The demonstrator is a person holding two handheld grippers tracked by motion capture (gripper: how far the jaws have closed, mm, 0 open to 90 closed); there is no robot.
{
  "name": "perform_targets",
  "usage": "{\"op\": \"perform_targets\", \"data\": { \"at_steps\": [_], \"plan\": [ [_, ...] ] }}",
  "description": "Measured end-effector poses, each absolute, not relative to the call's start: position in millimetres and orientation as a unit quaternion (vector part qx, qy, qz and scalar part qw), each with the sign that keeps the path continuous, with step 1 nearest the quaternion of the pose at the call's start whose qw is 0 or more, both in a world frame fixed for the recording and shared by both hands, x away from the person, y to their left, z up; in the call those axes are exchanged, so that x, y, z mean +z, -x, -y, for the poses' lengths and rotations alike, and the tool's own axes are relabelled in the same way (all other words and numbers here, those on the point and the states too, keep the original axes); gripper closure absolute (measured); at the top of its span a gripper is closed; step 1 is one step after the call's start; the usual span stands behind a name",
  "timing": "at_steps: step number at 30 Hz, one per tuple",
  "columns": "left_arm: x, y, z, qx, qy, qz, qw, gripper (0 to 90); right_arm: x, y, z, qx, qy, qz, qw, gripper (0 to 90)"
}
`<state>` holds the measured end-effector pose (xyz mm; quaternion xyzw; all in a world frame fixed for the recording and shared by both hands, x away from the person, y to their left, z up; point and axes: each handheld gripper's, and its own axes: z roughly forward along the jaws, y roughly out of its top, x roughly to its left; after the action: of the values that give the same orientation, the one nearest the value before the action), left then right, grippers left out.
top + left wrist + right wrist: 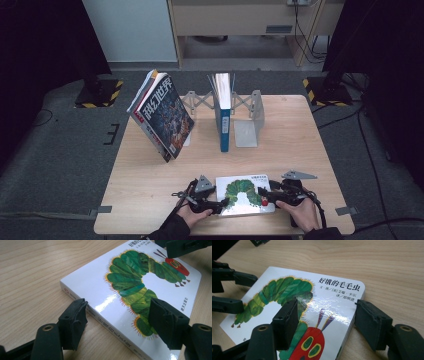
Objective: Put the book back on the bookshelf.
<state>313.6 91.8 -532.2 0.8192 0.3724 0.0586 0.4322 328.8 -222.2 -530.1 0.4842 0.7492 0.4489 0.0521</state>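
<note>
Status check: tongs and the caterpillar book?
Left tongs and right tongs straddle caterpillar book's opposite edges. Grip unconfirmed. Book flat on table. No obstruction.

- Looks like a lab or recording studio set up for handling trials.
- Pale wooden table [280, 120] at the centre, standing on grey carpet [65, 145].
- Black curtains [45, 35] at 10 and 2 o'clock.
- Stand bases with yellow-black hazard tape [116, 92] at 10 and 2 o'clock.
- Loose cables [305, 35] trailing near 1 o'clock.
- Wooden desk [240, 15] at 12 o'clock.
</note>
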Motion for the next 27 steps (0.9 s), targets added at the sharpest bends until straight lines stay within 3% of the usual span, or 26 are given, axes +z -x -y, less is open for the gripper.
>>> {"op": "perform_targets", "data": {
  "at_steps": [18, 27],
  "plan": [
    [-534.1, -321.8, -89.8, 0.063, -0.808, -0.371, 0.452, 20.3, -514.9, -333.1, 227.7, 0.545, -0.48, -0.683, 0.072, 39.2],
    [-534.3, -321.2, -91.4, 0.056, -0.806, -0.37, 0.458, 18.4, -512.0, -330.0, 226.7, 0.573, -0.482, -0.661, 0.06, 39.9]
  ]
}}
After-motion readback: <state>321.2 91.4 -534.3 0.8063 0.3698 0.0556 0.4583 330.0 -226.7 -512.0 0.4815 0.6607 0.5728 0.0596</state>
